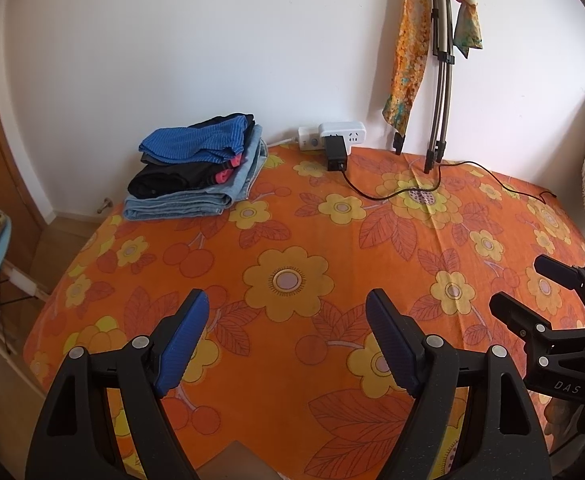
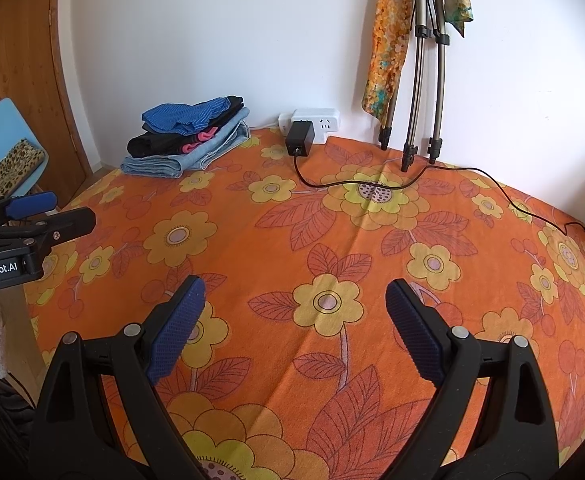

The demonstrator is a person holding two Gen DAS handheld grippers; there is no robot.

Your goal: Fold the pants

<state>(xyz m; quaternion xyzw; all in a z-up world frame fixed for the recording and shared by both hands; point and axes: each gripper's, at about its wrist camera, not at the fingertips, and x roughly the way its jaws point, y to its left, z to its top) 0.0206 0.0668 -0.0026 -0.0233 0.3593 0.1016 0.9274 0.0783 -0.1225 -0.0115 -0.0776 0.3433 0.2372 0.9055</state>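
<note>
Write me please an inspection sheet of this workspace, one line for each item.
Surface: table under an orange flowered cloth, middle bare.
Job's things: stack of folded clothes at the far left corner; no unfolded pants seen.
Clutter: tripod with scarves at the wall.
Grippers: left gripper and right gripper both open, holding nothing.
Cables: black cable runs from the power adapter across the cloth.
Surroundings: white wall, wooden door, blue chair.

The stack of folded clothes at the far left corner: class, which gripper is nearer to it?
Left. The left gripper hovers on the stack of folded clothes' side; the right gripper hangs farther right. Both open, well short.
</note>
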